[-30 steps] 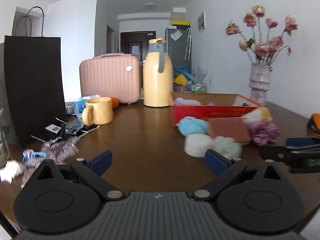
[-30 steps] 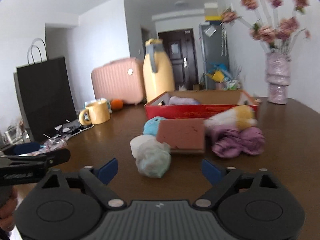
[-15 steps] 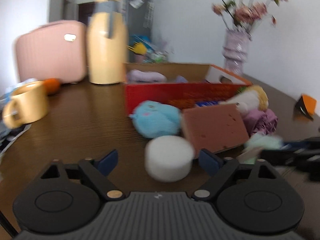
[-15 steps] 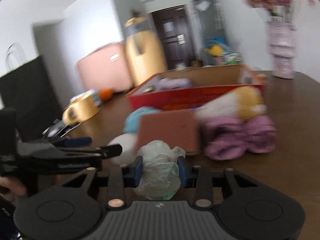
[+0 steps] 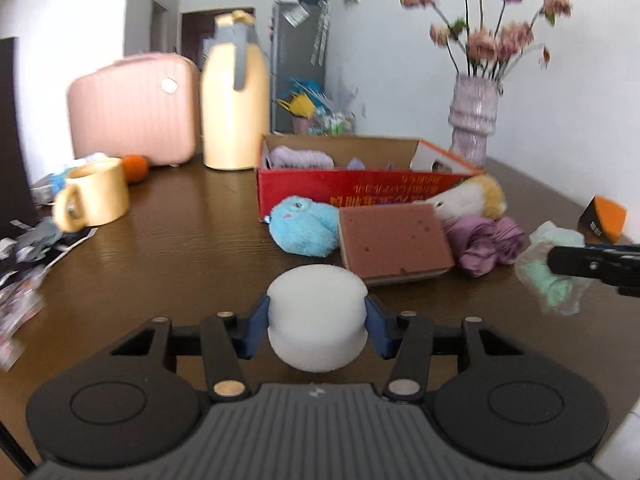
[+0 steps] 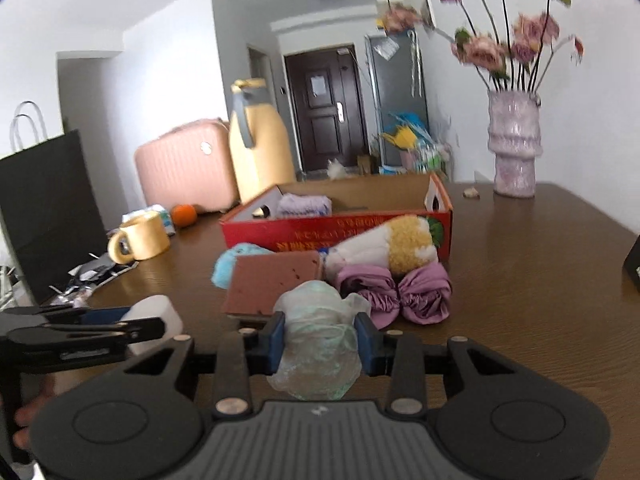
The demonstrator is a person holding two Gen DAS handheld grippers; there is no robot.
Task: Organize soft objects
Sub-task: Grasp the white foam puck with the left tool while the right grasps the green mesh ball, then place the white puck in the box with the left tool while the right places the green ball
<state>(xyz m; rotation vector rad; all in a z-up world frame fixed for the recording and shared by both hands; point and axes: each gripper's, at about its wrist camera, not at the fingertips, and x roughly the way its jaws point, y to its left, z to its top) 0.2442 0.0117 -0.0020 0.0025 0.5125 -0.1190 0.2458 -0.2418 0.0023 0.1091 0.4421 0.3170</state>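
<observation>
Presently both grippers are loaded. The left gripper (image 5: pixel 317 326) has its jaws clenched on a round white foam puck (image 5: pixel 317 312), gripped at its two sides and held just above the dark brown wooden table (image 5: pixel 172 248). The right gripper (image 6: pixel 320 344) has its jaws clenched on a crumpled pale-green wad in clear plastic wrap (image 6: pixel 318 344), likewise off the surface.

The destination, by my judgement, is the red open-topped cardboard box (image 6: pixel 344 232), which stands toward the far edge of the table, straight ahead of both sets of jaws, its long axis running left to right across the line of approach. A folded lilac cloth (image 6: pixel 304 206) already lies inside, at its left end.

Between grippers and box sits the unsorted pile: a light-blue plush toy (image 5: pixel 302 230), a brown rectangular sponge block (image 5: pixel 394 238), a white-and-yellow plush carrot (image 6: pixel 384 250) and a bunched purple satin cloth (image 6: pixel 394 294), all near or touching the box's near wall.

Neither arm appears clearly nearer. Each load must be carried forward over the pile and the near wall before release.
</observation>
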